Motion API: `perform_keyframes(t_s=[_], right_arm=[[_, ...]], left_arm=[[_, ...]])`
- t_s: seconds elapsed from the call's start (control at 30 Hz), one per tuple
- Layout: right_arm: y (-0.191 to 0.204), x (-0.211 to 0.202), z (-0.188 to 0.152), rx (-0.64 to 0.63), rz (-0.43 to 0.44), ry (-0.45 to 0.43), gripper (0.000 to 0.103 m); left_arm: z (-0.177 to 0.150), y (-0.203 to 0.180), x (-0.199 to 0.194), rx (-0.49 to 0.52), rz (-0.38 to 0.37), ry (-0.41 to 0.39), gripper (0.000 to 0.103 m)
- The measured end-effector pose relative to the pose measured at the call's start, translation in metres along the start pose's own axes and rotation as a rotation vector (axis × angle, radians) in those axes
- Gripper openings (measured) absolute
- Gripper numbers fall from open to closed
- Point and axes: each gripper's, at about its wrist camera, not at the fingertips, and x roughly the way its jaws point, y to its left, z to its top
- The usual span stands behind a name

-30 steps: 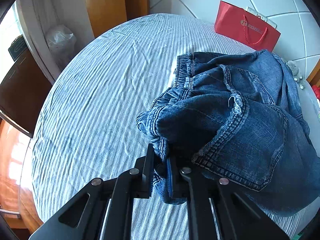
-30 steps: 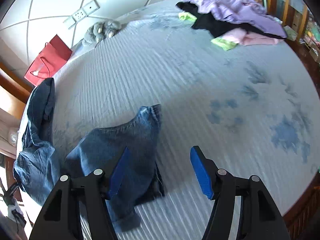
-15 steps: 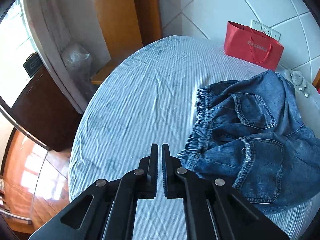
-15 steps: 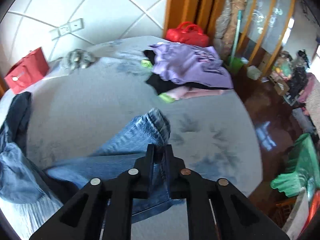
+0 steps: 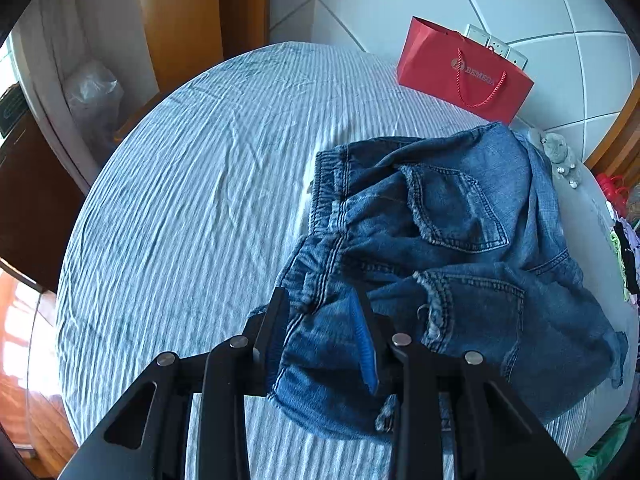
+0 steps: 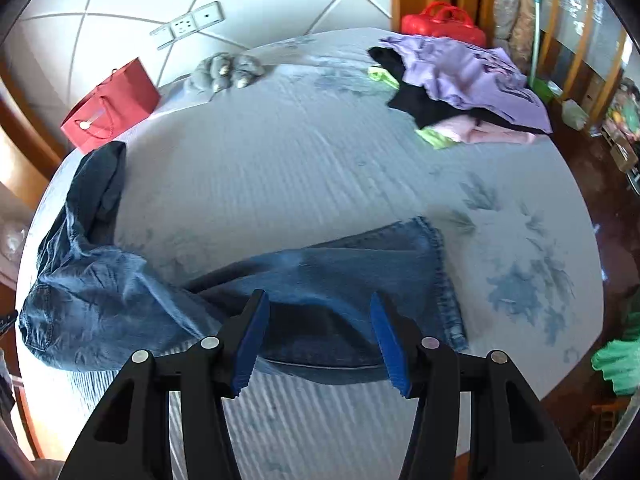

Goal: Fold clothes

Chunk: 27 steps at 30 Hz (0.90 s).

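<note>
Jeans (image 5: 460,248) are lying rumpled on the bed (image 5: 192,208), no longer lifted. The left gripper (image 5: 320,332) is opening over the waistband, the right gripper (image 6: 320,332) opening above 1 leg, neither pinching denim now, so regrasping seems next.

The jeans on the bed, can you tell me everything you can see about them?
The jeans are blue denim with lighter stitching, an elastic-looking gathered waistband and two frayed back pockets. They lie crumpled on the striped bed sheet, not yet folded. One leg stretches flat to its hem; the other trails toward the red paper bag. The left gripper has the waistband between its opening jaws. The right gripper hangs over the flat leg, jaws opening.
</note>
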Motion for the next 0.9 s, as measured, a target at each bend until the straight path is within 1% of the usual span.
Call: perform_keyframes(t_s=[0.13,0.2,0.33,0.43,0.57,0.7,0.77,0.8,0.83,0.87,0.9], right_arm=[[0.054,0.015,0.016,-0.080,0.077,0.011,0.053],[0.079,0.022,0.028,-0.117,0.113,0.022,0.053],[0.129,0.039,0.052,-0.187,0.177,0.039,0.053],[0.166,0.054,0.073,-0.227,0.228,0.042,0.054],[0.208,0.075,0.098,-0.284,0.256,0.062,0.056],[0.233,0.099,0.123,-0.301,0.294,0.094,0.056],[0.247,0.111,0.137,-0.317,0.306,0.098,0.056],[0.254,0.115,0.145,-0.334,0.316,0.096,0.056],[0.263,0.120,0.155,-0.354,0.327,0.095,0.058],[0.272,0.126,0.166,-0.382,0.335,0.097,0.060],[0.281,0.134,0.175,-0.409,0.341,0.103,0.066]], left_arm=[[0.033,-0.004,0.020,0.015,-0.036,-0.004,0.041],[0.051,-0.006,0.036,0.025,-0.043,0.006,0.042],[0.080,-0.010,0.073,0.057,-0.014,0.026,0.042],[0.093,-0.007,0.097,0.067,0.014,0.049,0.042],[0.101,-0.008,0.119,0.090,0.013,0.081,0.042],[0.102,-0.015,0.134,0.118,0.030,0.091,0.042],[0.104,-0.016,0.137,0.107,0.038,0.083,0.050],[0.104,-0.017,0.138,0.102,0.042,0.083,0.051],[0.105,-0.017,0.140,0.095,0.045,0.084,0.055],[0.106,-0.018,0.142,0.089,0.044,0.089,0.056],[0.108,-0.017,0.144,0.086,0.042,0.095,0.057]])
